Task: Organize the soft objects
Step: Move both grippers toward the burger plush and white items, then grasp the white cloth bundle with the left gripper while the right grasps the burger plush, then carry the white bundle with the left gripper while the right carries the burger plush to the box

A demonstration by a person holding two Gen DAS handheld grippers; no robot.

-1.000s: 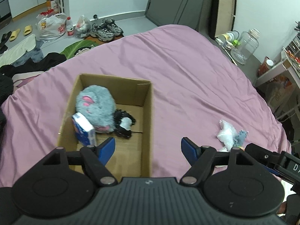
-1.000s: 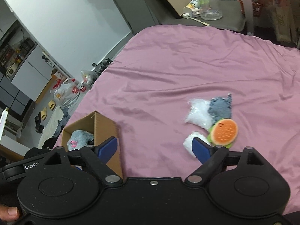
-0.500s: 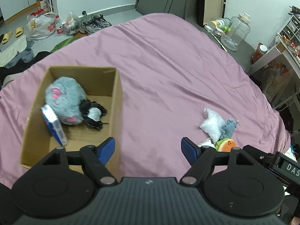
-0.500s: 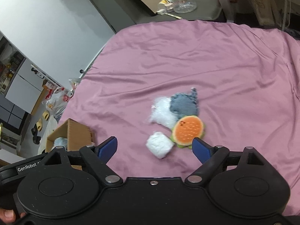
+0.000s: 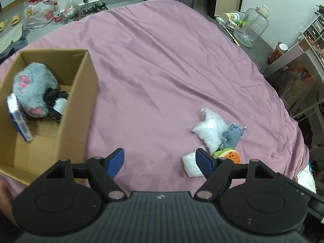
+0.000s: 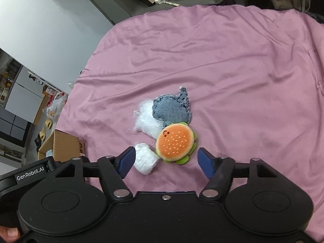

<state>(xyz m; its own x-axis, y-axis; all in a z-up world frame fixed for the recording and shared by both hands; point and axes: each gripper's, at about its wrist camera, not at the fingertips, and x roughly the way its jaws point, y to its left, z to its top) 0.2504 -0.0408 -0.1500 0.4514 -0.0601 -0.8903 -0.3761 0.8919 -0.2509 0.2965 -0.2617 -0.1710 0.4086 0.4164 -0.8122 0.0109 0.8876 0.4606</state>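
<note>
- Four soft things lie in a tight cluster on the pink bedsheet [image 6: 232, 64]: a burger plush [image 6: 175, 142], a denim patch [image 6: 172, 110], a clear bag of white stuffing [image 6: 145, 121] and a small white roll [image 6: 145, 158].
- Seen from the right wrist, the denim patch overlaps the far right part of the bag, and the burger plush touches the near edge of both.
- The white roll sits just left of the burger plush, on the near side of the cluster.
- The right gripper [image 6: 164, 162] has its blue fingers [image 6: 205, 162] spread wide, holding nothing; the left one is against or just beside the white roll, and the burger plush lies in the gap between them, slightly beyond the tips.
- The left gripper [image 5: 160, 161] is also spread wide and empty, above bare sheet, with the cluster just beyond its right finger.
- A cardboard box [image 5: 81, 93] stands open on the left of the bed, well apart from the cluster.
- Inside it are a grey fluffy plush [image 5: 32, 93] with pink spots, a blue and white packet [image 5: 19, 119] leaning against the plush on the near left, and a black and white item [image 5: 55, 103] on its right.
- Beyond the far right edge of the bed stands a big clear jar [image 5: 252, 28].
</note>
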